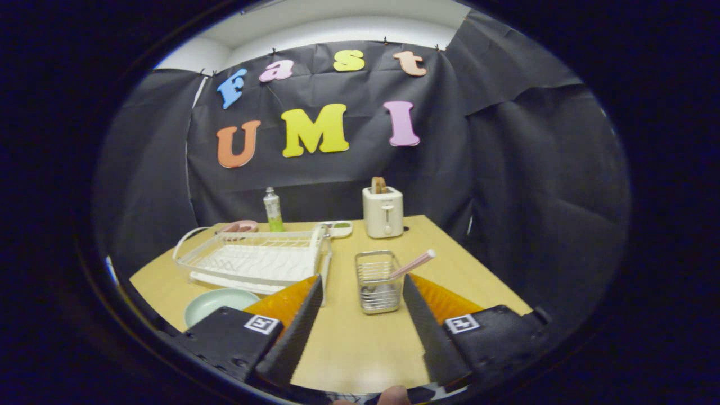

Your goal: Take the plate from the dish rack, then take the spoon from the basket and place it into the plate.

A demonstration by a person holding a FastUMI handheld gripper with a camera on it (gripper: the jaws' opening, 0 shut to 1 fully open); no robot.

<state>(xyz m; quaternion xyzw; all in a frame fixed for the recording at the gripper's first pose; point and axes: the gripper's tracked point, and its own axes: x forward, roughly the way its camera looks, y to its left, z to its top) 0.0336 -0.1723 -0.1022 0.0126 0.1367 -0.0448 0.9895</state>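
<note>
My gripper (pixel 363 284) is open, with bare tabletop between its fingers. A pale green plate (pixel 216 304) lies flat on the table just left of the left finger, in front of the white dish rack (pixel 253 260). The rack holds no plate that I can see. Just ahead of the fingers, nearer the right one, stands a small wire basket (pixel 378 281). A spoon with a pink handle (pixel 413 264) leans out of it toward the right; its bowl sits low inside the basket.
At the back of the wooden table (pixel 349 343) stand a cream toaster (pixel 383 211) with toast, a green bottle (pixel 273 210), a pink dish (pixel 239 226) and a small white tray (pixel 339 228). The table's right edge runs close past the right finger.
</note>
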